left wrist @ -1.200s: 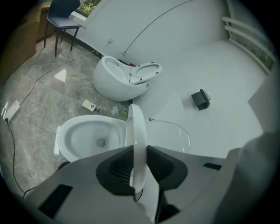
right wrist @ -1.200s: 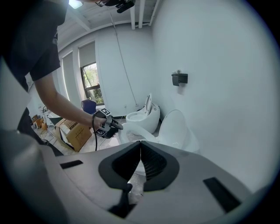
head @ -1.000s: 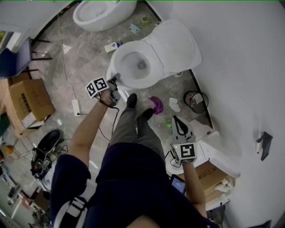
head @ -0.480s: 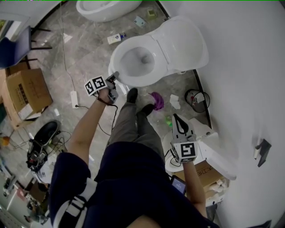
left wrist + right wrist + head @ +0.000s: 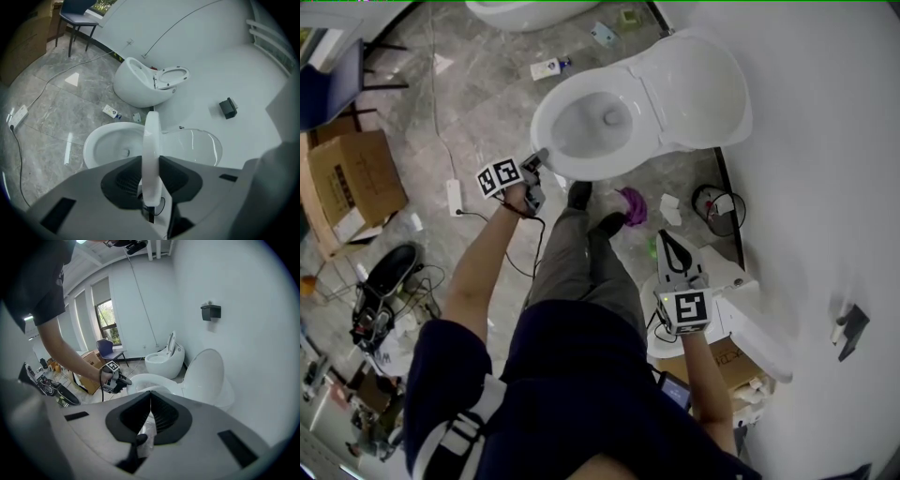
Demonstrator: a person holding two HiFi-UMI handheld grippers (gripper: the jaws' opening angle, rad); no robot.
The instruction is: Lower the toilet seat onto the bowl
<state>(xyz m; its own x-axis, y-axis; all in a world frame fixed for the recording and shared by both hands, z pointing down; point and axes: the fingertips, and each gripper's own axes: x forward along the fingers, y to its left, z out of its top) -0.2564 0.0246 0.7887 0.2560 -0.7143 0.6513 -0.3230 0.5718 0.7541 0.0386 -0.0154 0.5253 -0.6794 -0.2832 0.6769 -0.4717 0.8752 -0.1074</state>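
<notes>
The white toilet bowl [image 5: 586, 127] stands by the wall with its lid [image 5: 698, 89] up. My left gripper [image 5: 541, 159] is at the front of the toilet seat [image 5: 151, 140]. In the left gripper view the seat runs edge-on between the jaws, the bowl [image 5: 110, 145] shows on one side and the lid [image 5: 199, 145] on the other, so the seat hangs a little off the bowl. Both pads touch the seat while the jaws are opening. My right gripper [image 5: 667, 240] hangs shut and empty, away from the toilet, near my right leg.
A second toilet [image 5: 140, 86] stands further along the wall. On the floor are a purple cloth [image 5: 631, 204], a small bin [image 5: 712, 208], a power strip [image 5: 455, 197] and a cardboard box [image 5: 352, 183]. A white fixture [image 5: 745, 314] is under the right gripper. My shoes [image 5: 578, 195] are by the bowl.
The head view has drifted, so the toilet sits higher and further right in it. The left gripper stays at the seat's front edge. The right gripper has barely moved.
</notes>
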